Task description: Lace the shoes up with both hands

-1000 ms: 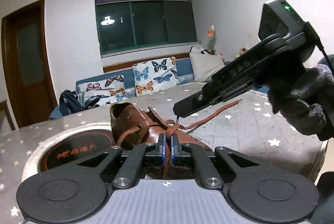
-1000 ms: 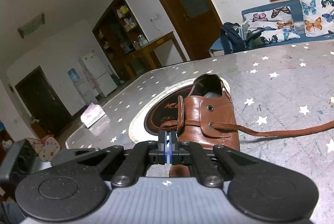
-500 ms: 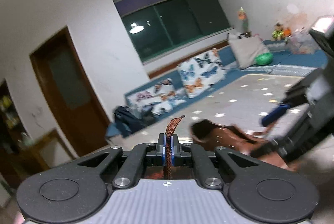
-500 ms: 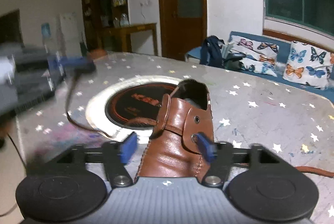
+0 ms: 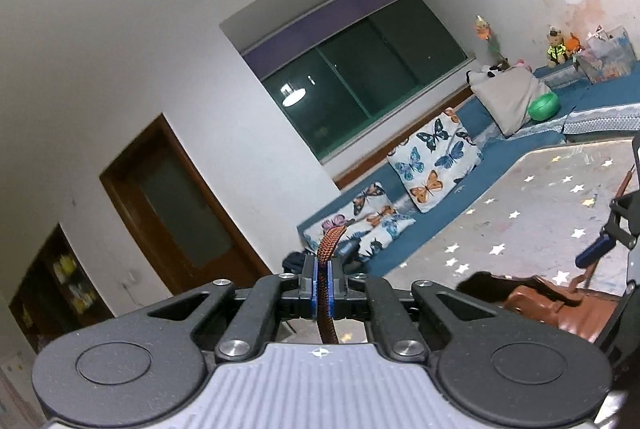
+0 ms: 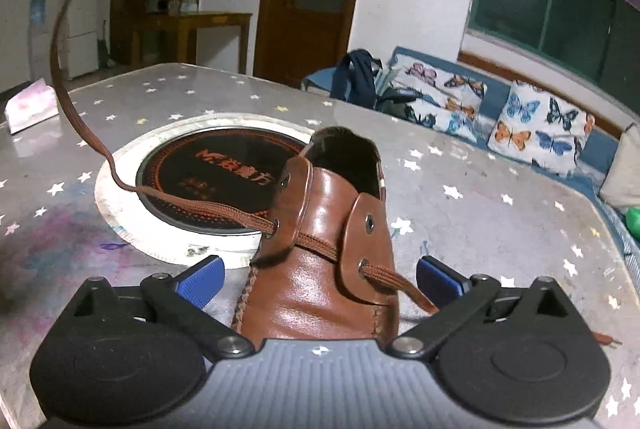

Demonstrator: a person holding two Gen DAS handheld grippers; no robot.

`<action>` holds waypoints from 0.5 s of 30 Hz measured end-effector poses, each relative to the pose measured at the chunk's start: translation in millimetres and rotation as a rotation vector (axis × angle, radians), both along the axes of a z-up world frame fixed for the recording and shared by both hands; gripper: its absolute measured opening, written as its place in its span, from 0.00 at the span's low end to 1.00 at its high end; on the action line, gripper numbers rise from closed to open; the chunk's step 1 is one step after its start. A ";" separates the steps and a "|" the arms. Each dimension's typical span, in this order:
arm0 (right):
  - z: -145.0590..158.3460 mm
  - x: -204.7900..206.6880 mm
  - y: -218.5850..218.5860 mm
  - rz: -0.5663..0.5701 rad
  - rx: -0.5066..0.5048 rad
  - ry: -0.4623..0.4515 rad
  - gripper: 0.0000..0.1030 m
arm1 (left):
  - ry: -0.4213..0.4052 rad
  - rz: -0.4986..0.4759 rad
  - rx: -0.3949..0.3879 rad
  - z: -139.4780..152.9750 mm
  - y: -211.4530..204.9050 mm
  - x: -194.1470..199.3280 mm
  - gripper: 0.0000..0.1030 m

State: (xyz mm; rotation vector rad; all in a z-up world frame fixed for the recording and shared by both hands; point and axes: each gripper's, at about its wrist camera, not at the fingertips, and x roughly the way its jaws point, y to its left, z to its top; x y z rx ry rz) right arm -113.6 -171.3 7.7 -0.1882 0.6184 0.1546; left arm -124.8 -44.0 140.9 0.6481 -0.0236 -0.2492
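A: Nearest the right camera, the right gripper (image 6: 320,279) has let go of what it pinched a second ago. Its jaws are opening, spread to either side of the shoe (image 6: 324,257) with the blue pads clear of the leather.

B: So nothing is held there?

A: No. The shoe's front sits between the jaws, untouched, on the table (image 6: 500,229). The lace (image 6: 208,207) crosses the lower pair of eyelets; the upper right eyelet looks empty.

B: And the left gripper?

A: The left gripper (image 5: 322,283) stays clamped on the lace, whose frayed end pokes up past the blue pads. It has lifted away from the shoe, which a second ago lay right in front of it and now sits low at the right of its view.

B: That explains the long strand.

A: Yes. In the right view the strand runs from the left eyelet across the round inset (image 6: 212,165) and climbs out at the top left, drawn up, slack gone.

B: Meaning for the task?

A: Probably one crossing is pulled through and snugged. The freed right gripper seems ready to take the other end, trailing at the right past the shoe.
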 end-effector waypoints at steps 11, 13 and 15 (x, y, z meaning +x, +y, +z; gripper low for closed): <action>-8.3 6.9 4.2 -0.046 -0.044 0.017 1.00 | -0.081 0.006 0.061 6.9 -8.4 0.8 0.05; -9.9 7.9 4.9 -0.059 -0.058 0.018 1.00 | -0.091 0.005 0.067 7.3 -9.9 1.7 0.05; -10.1 7.9 5.9 -0.062 -0.061 0.020 1.00 | -0.100 0.005 0.074 7.6 -11.5 2.3 0.05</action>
